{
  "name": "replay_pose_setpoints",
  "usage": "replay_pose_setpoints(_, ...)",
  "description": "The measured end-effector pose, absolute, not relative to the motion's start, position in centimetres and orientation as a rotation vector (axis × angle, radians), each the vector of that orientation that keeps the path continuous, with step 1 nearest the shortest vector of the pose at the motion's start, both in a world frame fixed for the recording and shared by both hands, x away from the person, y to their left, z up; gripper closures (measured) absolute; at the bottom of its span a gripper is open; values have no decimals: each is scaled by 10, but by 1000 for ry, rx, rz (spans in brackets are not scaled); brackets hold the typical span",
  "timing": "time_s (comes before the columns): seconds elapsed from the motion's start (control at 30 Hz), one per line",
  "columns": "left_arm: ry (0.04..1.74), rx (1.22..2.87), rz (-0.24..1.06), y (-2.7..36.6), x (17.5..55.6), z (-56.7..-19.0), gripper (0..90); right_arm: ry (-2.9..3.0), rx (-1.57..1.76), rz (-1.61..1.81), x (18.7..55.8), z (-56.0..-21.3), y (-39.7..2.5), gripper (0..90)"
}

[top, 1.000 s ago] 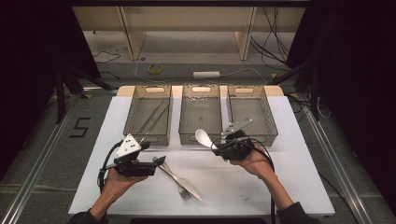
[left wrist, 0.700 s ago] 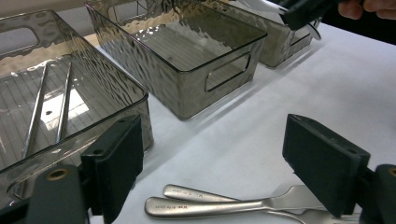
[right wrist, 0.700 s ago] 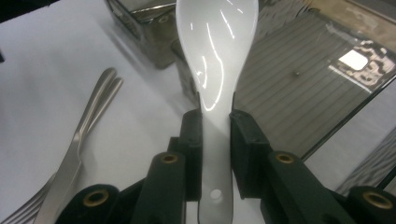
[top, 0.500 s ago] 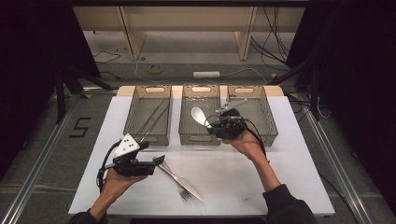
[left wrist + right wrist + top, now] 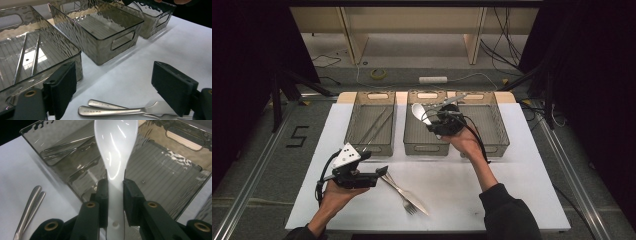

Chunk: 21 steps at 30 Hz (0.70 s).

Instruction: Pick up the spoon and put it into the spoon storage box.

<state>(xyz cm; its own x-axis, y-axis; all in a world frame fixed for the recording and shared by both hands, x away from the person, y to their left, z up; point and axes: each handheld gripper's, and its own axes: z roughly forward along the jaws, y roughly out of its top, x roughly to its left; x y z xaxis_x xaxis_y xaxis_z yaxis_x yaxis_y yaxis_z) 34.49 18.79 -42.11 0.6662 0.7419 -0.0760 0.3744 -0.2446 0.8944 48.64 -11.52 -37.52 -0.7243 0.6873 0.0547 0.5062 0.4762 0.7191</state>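
White board covers the table [image 5: 522, 200], with dark floor and cables beyond it. Over the middle bin [image 5: 428, 125] of three smoked-plastic bins set side by side hangs a white spoon [image 5: 418, 112] — its handle pinched between the closed jaws of the right gripper [image 5: 432, 121], its bowl pointing away from the person and toward the left bin [image 5: 371, 122]. In the right gripper view the spoon [image 5: 115, 157] runs straight up from the jaws, long axis in line with them, bowl uppermost above the ribbed floor of the middle bin [image 5: 160, 175]. The right hand [image 5: 467, 142] reaches forward from the near edge, forearm stretched over the board, wrist raised above the bin's front wall.

Two slim metal sticks [image 5: 374, 127] lie lengthwise in the left bin; the right bin [image 5: 489, 122] sits just beside the gripper. The left gripper [image 5: 381, 172] is held low near the front of the board by the left hand [image 5: 337, 192], jaws wide apart and holding nothing. Just beside it lie two metal pieces — a fork [image 5: 404, 197] and a second utensil [image 5: 412, 195] whose kind I cannot tell, their handles overlapping.
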Motion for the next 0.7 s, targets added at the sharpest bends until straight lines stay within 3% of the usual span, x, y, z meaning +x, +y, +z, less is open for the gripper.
replay_pose_setpoints(0.7,878,1867,449,188,345,-421,198,2482,1144,1022,513,-394,-99,762)
